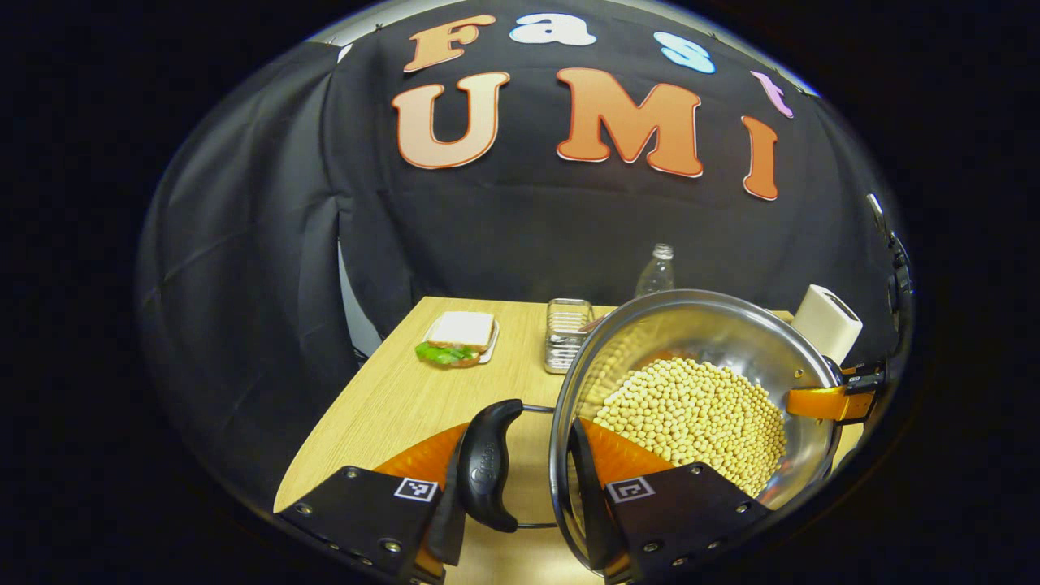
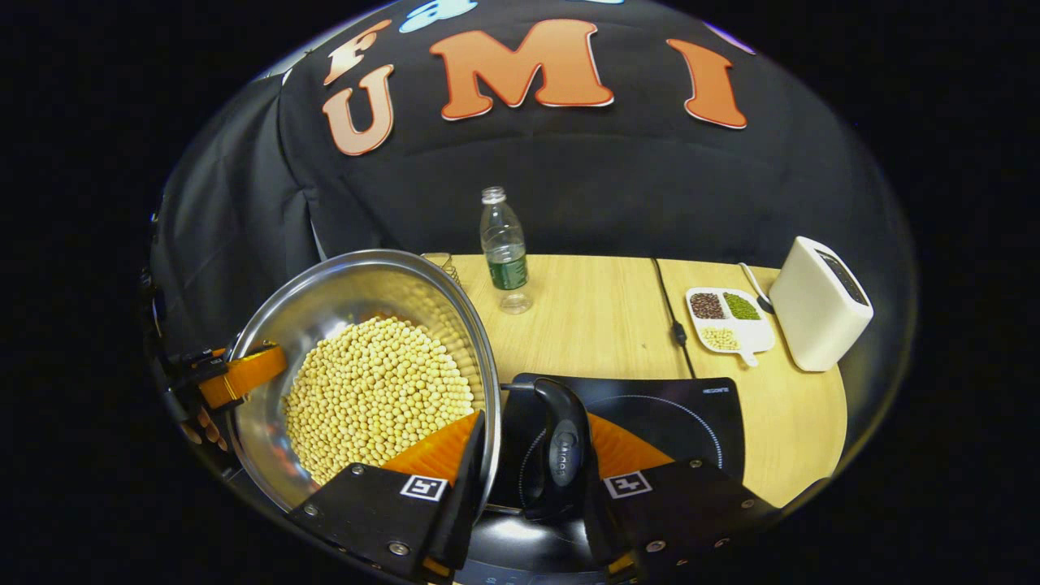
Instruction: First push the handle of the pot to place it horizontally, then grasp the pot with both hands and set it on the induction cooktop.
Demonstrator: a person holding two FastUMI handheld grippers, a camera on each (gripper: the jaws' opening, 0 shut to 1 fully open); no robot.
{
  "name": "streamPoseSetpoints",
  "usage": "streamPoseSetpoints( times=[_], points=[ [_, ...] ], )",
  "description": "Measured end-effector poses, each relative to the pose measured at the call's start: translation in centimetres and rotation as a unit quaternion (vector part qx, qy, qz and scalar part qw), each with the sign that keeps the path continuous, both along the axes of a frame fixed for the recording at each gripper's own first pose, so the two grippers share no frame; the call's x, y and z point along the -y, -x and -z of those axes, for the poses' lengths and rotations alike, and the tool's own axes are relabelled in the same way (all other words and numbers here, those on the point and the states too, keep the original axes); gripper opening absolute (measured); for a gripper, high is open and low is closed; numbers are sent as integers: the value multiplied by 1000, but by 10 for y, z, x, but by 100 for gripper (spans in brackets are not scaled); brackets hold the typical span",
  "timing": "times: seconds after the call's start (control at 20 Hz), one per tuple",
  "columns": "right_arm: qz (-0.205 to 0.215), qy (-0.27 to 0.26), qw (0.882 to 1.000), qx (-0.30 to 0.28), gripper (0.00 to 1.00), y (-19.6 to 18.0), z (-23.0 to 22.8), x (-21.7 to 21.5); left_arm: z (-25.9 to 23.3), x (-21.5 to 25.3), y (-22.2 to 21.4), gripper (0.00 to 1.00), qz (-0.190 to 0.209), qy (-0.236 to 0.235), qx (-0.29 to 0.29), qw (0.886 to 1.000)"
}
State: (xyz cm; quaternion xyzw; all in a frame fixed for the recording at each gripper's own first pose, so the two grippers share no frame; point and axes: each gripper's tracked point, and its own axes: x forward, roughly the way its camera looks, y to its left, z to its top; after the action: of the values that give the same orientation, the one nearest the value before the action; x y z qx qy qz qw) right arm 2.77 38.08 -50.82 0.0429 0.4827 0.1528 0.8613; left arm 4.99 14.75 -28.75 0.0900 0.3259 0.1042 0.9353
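Holding the round stainless-steel pot (image 1: 699,357) filled with pale yellow soybeans (image 1: 691,418), both grippers grasp it from opposite sides.

- Left gripper (image 1: 520,479): fingers clenched across the pot's rim and its black curved side handle (image 1: 487,463), one finger inside the pot, one outside the handle.
- Right gripper (image 2: 532,479): likewise clenched on the rim and the opposite black handle (image 2: 561,455).
- Pot: held just above the black glass induction cooktop (image 2: 691,414), tilted in both views.
- Beyond the pot: clear plastic bottle (image 2: 504,248), white boxy appliance (image 2: 816,305), white divided dish of beans (image 2: 727,317), sandwich on a white plate (image 1: 459,337), small metal rack (image 1: 566,329), all on the light wooden table (image 2: 601,317).
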Motion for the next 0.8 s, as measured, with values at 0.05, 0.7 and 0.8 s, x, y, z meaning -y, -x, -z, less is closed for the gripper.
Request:
streamPoseSetpoints(
  times=[0.05,0.7,0.8],
  points=[
    [3,2,1000,1,56,2,0,0,0,8,-2,60,5,1,1,1000],
    [68,37,997,19,51,26,-16,0,27,138,-47,58,69,36,-2,997],
    [74,41,996,19,55,28,-17,0,32,153,-51,60,78,35,-4,996]
  ],
)
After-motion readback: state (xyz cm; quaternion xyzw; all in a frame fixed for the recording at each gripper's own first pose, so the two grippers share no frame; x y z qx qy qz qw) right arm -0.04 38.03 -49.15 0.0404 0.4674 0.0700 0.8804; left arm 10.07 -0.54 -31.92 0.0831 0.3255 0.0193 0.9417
